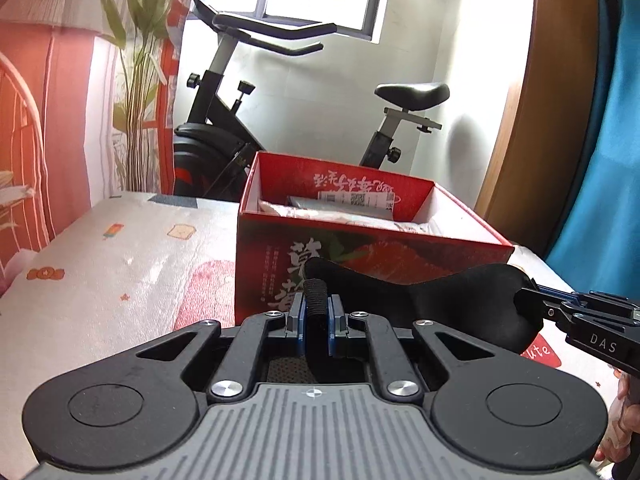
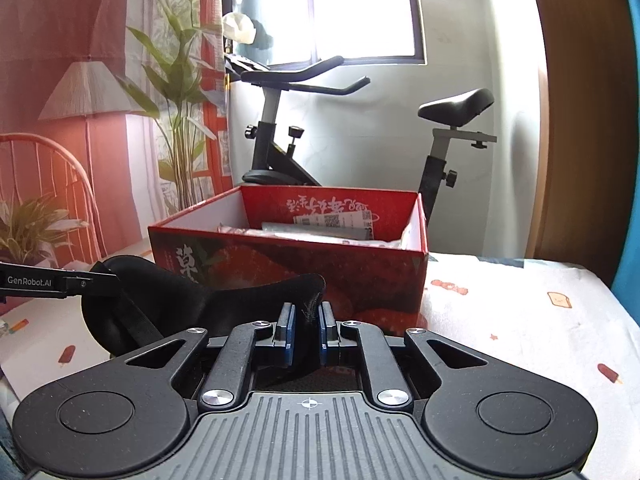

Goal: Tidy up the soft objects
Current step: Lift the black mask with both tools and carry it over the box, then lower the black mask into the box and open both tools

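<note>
Black eye mask [image 1: 460, 304] stretched between my two grippers, just short of the red box [image 1: 360, 248].

My left gripper [image 1: 316, 314] is clamped on the strap end and my right gripper [image 2: 306, 322] pinches the opposite edge; the mask hangs between them above the bedsheet [image 1: 120, 264]. Risk: pulling apart could slip the thin strap free, or the sagging middle could snag the box's near wall.

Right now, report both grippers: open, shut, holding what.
Left gripper: shut on one end of the black sleep mask.
Right gripper: shut on the other end of the mask.
</note>
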Action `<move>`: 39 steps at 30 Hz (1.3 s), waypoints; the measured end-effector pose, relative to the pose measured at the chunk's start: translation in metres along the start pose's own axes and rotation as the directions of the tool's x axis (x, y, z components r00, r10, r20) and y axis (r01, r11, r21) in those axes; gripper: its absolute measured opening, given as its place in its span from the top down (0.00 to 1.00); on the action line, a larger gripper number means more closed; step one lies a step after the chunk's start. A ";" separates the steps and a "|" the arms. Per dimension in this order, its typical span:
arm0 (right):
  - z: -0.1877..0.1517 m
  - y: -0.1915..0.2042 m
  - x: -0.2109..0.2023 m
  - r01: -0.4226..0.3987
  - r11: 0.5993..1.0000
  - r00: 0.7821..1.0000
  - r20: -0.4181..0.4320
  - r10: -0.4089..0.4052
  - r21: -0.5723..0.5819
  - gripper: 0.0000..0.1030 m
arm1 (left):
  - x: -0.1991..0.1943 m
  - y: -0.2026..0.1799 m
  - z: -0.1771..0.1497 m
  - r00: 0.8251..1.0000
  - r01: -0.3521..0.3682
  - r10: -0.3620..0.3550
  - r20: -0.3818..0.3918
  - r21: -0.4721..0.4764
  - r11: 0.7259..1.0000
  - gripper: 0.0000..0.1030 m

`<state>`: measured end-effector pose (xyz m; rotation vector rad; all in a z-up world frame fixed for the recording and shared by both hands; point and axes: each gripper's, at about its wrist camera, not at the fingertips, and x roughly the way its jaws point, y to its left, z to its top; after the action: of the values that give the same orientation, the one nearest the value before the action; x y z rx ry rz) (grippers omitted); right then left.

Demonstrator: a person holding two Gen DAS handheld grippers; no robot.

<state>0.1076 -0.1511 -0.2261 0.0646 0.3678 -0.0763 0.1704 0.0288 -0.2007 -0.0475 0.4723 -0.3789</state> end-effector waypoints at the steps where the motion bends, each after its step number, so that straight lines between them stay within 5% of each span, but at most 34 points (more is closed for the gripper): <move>1: 0.004 0.000 0.000 -0.006 1.000 1.000 0.006 0.006 0.003 0.90 | 0.000 0.000 0.006 1.000 0.000 0.000 0.010 0.000 1.000 0.89; 11: 0.075 -0.007 0.017 -0.040 0.998 0.996 0.075 0.044 -0.046 0.90 | 0.019 0.006 0.071 0.996 0.051 -0.049 0.076 -0.029 0.998 0.89; 20: 0.123 -0.013 0.091 -0.007 0.995 1.000 0.028 0.010 -0.097 0.90 | 0.088 -0.002 0.115 0.998 0.007 -0.009 0.056 0.031 1.000 0.89; 29: 0.104 -0.023 0.156 0.050 0.995 0.992 -0.113 -0.060 -0.087 0.90 | 0.144 -0.011 0.095 0.998 0.025 -0.015 -0.068 0.159 0.987 0.89; 39: 0.084 -0.040 0.173 0.044 0.999 0.971 -0.234 -0.043 -0.001 0.89 | 0.166 -0.002 0.086 0.976 0.043 -0.016 -0.218 0.123 0.992 0.89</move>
<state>0.2951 -0.2080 -0.2128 0.0695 0.6048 -0.1135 0.3451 -0.0380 -0.1958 0.1115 0.6631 -0.4451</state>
